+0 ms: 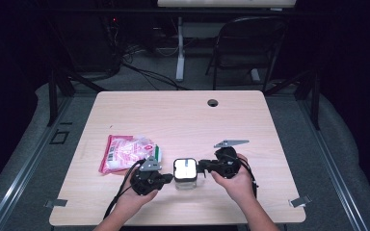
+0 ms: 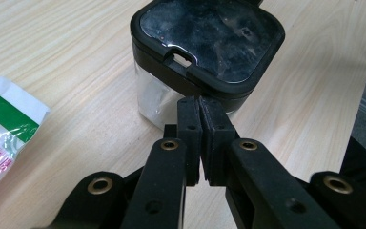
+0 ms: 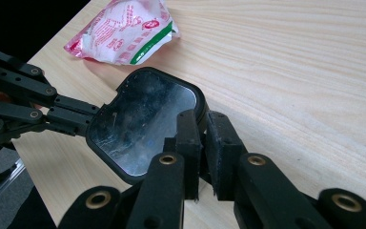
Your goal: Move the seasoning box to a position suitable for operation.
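A clear square container [image 1: 185, 173] with a black-rimmed lid [image 2: 209, 38] stands near the table's front edge. My left gripper [image 1: 171, 177] is at its left side, jaws shut pad to pad, and in the left gripper view the tips [image 2: 201, 102] rest against the lid's near rim with nothing seen between them. My right gripper [image 1: 200, 167] comes in from the other side. In the right gripper view its jaws [image 3: 202, 117] straddle a corner of the lid [image 3: 143, 129], nearly closed on the rim. The left gripper [image 3: 86, 117] touches the lid's far edge there.
A pink, white and green plastic packet [image 1: 125, 153] lies flat on the wooden table [image 1: 183, 115], left of and behind the container. A cable hole [image 1: 213, 102] sits near the far edge. A folding chair [image 1: 250, 43] stands beyond the table.
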A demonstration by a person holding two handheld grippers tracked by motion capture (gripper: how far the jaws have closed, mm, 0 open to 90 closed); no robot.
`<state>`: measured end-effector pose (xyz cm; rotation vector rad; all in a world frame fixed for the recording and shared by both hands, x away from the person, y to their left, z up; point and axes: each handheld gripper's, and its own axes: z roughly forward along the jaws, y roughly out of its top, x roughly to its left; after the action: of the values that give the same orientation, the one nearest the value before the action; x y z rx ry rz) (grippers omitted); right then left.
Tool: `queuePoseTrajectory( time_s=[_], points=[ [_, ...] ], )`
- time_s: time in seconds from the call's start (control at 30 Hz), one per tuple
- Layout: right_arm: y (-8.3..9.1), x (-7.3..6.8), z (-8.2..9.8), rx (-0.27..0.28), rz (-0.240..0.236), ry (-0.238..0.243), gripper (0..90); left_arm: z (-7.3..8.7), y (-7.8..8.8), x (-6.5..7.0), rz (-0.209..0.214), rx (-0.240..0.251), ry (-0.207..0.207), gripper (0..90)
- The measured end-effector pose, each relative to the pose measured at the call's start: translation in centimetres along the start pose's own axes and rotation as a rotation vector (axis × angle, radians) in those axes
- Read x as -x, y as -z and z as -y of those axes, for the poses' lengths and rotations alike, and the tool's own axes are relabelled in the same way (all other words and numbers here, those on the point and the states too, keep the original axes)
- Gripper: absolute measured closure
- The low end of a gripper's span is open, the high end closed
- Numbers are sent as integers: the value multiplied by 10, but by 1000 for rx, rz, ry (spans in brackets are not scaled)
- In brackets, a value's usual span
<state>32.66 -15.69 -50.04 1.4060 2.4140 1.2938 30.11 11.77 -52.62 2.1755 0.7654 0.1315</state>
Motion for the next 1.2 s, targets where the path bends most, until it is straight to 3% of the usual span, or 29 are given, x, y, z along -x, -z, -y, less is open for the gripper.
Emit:
queuePoseTrajectory(
  time_s=[0.33,0.57,0.83,1.03,1.2],
  points=[
    [0,0,2,16,1,-10,845,-5,6,0,32,45,27,866],
    [0,0,4,28,12,-7,820,-10,8,6,30,66,1,837],
    [2,-9,6,13,6,68,674,-15,7,6,32,78,2,746],
    [6,-19,10,41,-40,174,500,-21,7,7,27,98,-3,660],
    [10,-30,13,56,-61,223,453,-27,6,8,22,108,-9,603]
  ],
)
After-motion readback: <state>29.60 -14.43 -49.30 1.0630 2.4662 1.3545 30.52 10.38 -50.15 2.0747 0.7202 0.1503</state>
